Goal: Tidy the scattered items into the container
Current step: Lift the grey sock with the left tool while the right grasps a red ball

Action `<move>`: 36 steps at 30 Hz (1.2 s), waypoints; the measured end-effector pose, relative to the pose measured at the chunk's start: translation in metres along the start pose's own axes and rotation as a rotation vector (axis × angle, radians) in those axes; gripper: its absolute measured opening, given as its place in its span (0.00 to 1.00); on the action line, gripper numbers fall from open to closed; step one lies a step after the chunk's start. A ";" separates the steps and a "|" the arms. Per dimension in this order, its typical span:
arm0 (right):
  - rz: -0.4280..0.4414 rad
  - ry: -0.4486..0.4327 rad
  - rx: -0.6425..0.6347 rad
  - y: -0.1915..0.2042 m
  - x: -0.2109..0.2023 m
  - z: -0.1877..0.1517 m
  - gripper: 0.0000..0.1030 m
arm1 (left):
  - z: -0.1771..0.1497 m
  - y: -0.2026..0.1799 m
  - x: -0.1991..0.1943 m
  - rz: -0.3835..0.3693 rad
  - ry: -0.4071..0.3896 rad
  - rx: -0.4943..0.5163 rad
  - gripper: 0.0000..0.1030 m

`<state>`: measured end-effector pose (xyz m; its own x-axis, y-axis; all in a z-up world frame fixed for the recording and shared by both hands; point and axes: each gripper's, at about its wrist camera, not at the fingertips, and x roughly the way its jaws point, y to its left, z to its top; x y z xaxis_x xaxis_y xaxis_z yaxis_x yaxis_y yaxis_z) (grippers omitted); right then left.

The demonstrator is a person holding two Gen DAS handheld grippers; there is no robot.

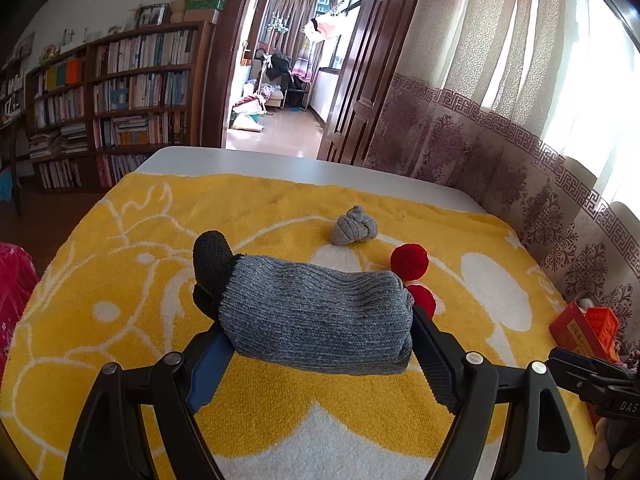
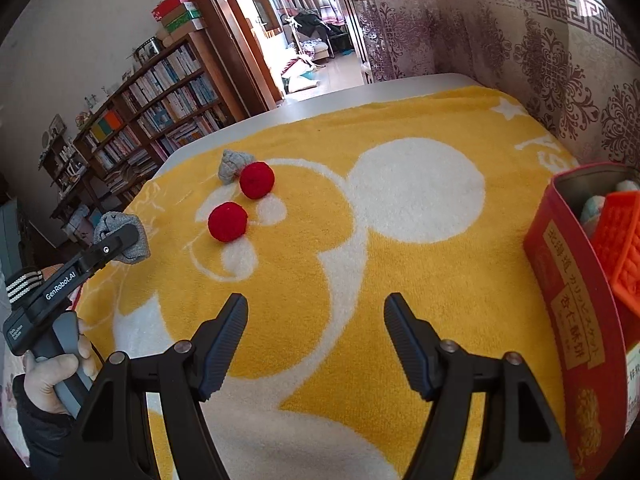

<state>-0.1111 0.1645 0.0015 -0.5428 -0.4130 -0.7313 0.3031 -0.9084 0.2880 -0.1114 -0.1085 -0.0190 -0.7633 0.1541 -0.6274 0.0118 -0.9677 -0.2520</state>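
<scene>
Leftmost in the right wrist view: your hand [image 2: 56,368] on the grey handle of the left gripper [image 1: 320,344]. Its jaws are clamped on the rolled grey sock [image 1: 316,312], one pad at each end; a black toe pokes out at the left end. The roll looks lifted off the yellow towel [image 2: 320,280], though the contact under it is hard to read.

Centre of the towel: a small knotted grey sock [image 1: 353,225], then two red pompoms [image 2: 257,180] [image 2: 227,222], near each other, none touching the grippers. All three remain to be tidied.

Right gripper [image 2: 316,344]: jaws spread wide, nothing between them, hanging over bare towel.

Far right: the red tin [image 2: 568,288], the container, stands at the towel's edge and already holds an orange plastic piece [image 2: 620,248] and something pale.

Step in hand, by my reading: carrying the grey roll to the tin. Next move calls for you to bring the left gripper across over the pompoms, clear the tin's rim, and release above the opening.

Hard to make out: the tin's interior is cut off by the frame edge, so free space inside is unknown; the pale item cannot be identified.
</scene>
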 end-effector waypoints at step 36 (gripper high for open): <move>-0.020 -0.006 -0.056 0.027 0.037 0.035 0.38 | -0.004 0.021 0.009 -0.048 0.044 -0.100 0.82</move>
<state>-0.1503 0.1219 0.0036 -0.5535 -0.3951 -0.7331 0.3354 -0.9115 0.2380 -0.1149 -0.1267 -0.0331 -0.7354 0.2102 -0.6443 0.0425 -0.9345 -0.3533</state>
